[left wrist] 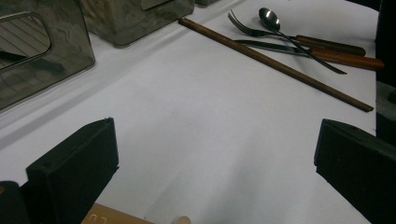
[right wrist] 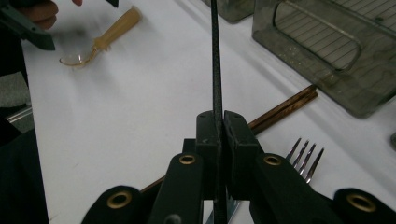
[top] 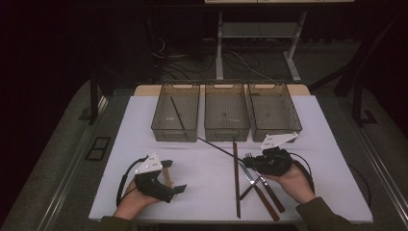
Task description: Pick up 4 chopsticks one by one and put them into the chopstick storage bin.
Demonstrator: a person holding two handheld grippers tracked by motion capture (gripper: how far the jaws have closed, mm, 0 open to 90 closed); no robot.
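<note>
The left gripper rests low on the white surface with its jaws wide apart, just beside a wooden-handled spoon. The right gripper has its jaws pinched tight on a thin black chopstick (its far end points toward the left bin), beside a fork.

bins: 3 | chopsticks: 3 | spoons: 2 | fork: 1 | knife: 1

From the right gripper view, my right gripper's fingers cover a stretch of the thin black rod; its far end runs off the top edge. The fork shows tines only, handle hidden behind the fingers. In the high view, the plastic spoon is half masked by my left gripper.
</note>
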